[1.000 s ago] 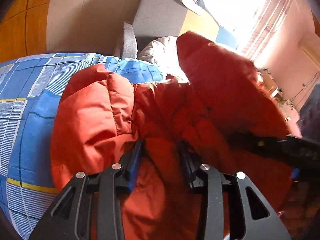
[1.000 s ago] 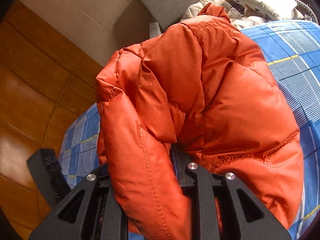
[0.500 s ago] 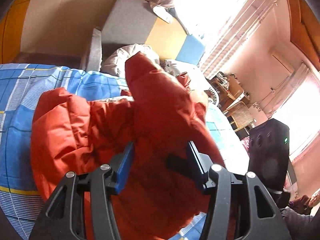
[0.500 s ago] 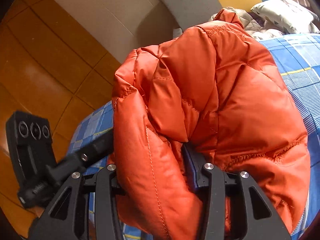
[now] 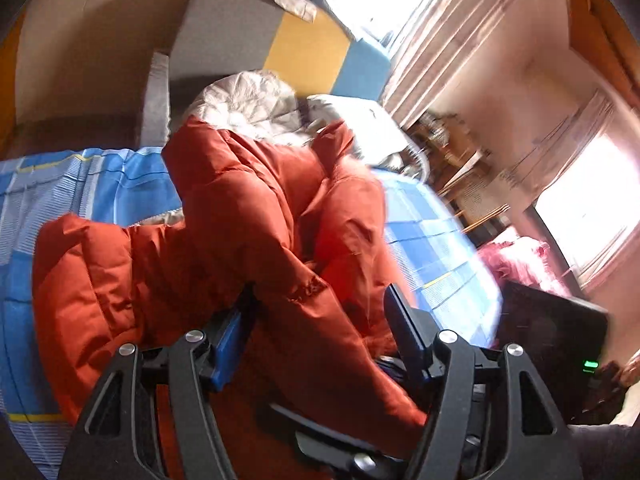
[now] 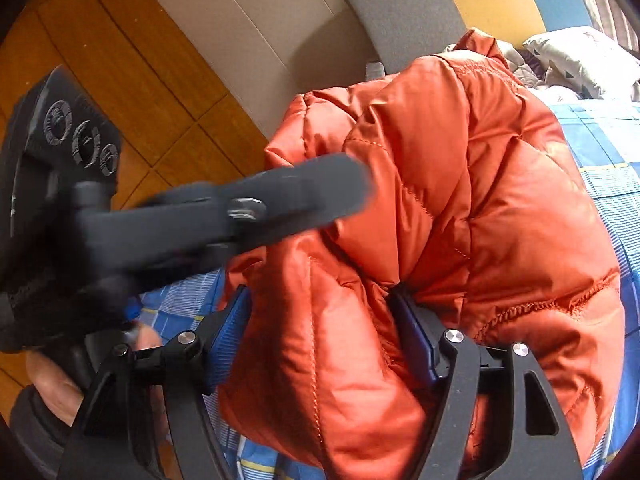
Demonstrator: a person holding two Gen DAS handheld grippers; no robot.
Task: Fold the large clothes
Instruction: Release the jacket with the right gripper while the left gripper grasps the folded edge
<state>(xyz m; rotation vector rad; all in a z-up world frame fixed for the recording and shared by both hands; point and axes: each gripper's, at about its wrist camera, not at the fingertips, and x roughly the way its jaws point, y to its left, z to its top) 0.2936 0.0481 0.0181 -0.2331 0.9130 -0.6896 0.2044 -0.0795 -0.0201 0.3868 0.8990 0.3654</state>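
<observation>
An orange puffy jacket (image 5: 248, 208) lies bunched on the blue checked bed sheet (image 5: 92, 184). My left gripper (image 5: 320, 296) has its jaws opening, and a fold of the jacket runs loosely between them with a dark gap at the left pad. In the right wrist view the jacket (image 6: 500, 200) bulges up in front. My right gripper (image 6: 320, 296) also has its jaws opening, with a thick puffy fold filling the space between them. The left gripper's black body (image 6: 240, 208), blurred, crosses in front of the jacket, with a person's hand (image 6: 52, 380) below it.
A pale quilted garment (image 5: 248, 104) and a pillow (image 6: 576, 56) lie at the head of the bed, below a grey, yellow and blue headboard (image 5: 308, 48). Wooden floor (image 6: 120, 60) borders the bed. Pink cloth (image 5: 516, 260) and furniture stand by the bright window.
Both grippers' jaws have spread wider around the jacket folds. The left gripper has risen and swung toward the window side, and it now crosses the right wrist view.
</observation>
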